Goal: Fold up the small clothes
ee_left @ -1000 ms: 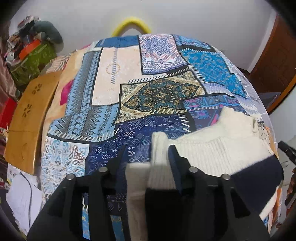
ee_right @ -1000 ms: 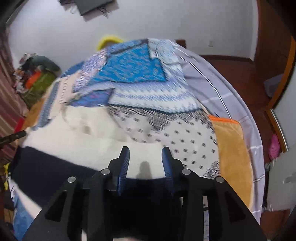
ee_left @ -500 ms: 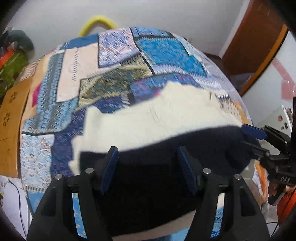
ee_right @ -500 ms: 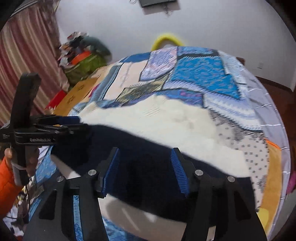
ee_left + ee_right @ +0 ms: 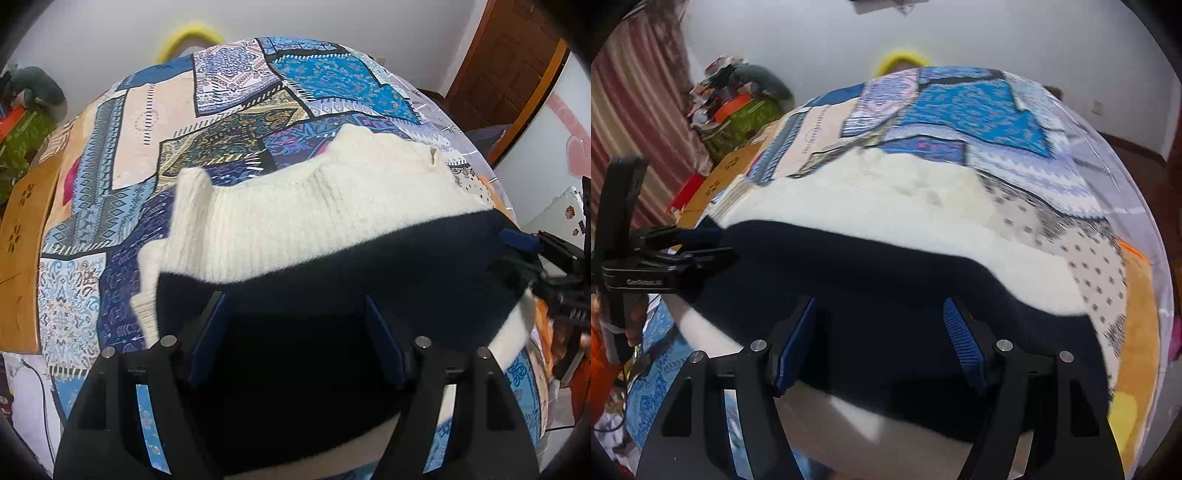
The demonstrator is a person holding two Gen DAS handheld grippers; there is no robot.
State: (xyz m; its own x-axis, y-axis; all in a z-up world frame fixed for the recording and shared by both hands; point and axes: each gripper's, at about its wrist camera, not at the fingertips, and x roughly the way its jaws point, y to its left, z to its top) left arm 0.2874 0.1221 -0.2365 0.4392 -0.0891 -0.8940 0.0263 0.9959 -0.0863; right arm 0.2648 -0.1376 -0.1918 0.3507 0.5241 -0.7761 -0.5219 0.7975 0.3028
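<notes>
both tools [image 5: 295, 332] [image 5: 879, 332] wide apart over sweater [image 5: 314, 206] on patchwork bedspread [image 5: 147, 122]

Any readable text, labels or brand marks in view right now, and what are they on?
White lettering on the body of the left gripper, seen from the right wrist view: too blurred to read.
Small stickers on the white case at the right: too small to read.
Nothing else carries text.
</notes>
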